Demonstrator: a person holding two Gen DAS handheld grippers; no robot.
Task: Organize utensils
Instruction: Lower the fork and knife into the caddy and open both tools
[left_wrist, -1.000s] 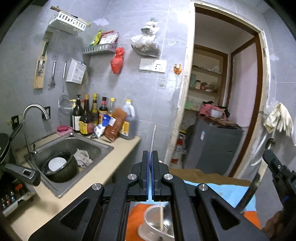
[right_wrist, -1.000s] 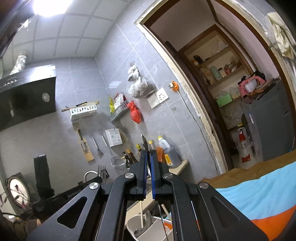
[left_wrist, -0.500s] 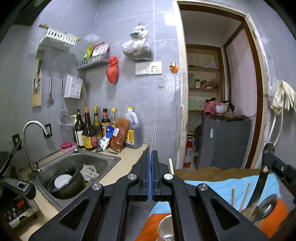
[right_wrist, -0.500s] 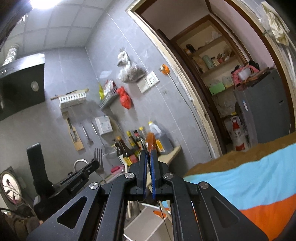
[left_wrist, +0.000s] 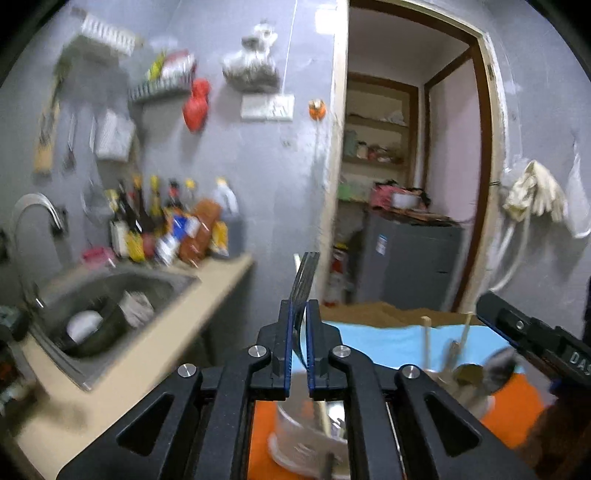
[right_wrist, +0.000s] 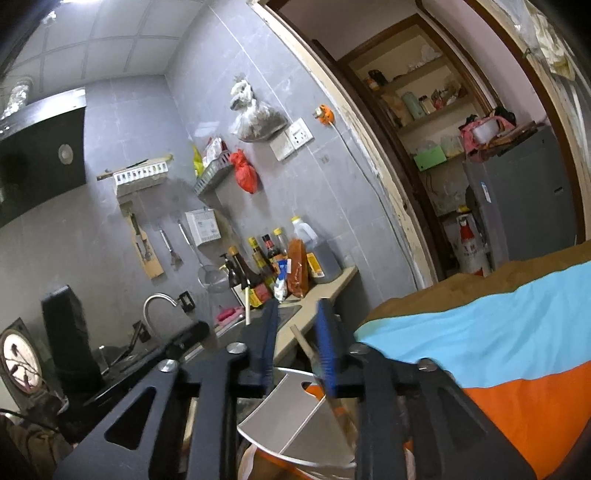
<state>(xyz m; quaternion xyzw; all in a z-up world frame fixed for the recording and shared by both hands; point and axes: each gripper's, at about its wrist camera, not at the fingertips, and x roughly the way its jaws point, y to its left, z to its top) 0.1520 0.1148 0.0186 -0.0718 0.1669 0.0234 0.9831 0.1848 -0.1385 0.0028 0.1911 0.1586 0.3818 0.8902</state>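
In the left wrist view my left gripper has its jaws a little apart, with a metal fork standing between them, tines up; I cannot tell if they still grip it. Below it stands a metal cup holding utensils. A white holder to the right holds chopsticks and spoons. My right gripper is open; it also shows at the right edge of the left wrist view. A cleaver with a wooden handle stands loose between its jaws.
An orange and blue cloth covers the table. A counter with a sink holding a pot, and several sauce bottles, lies to the left. A doorway with a grey fridge is behind.
Both grippers have opened: the right wide, leaving the cleaver loose, the left slightly around the fork. The left view has swung and is blurred by motion.
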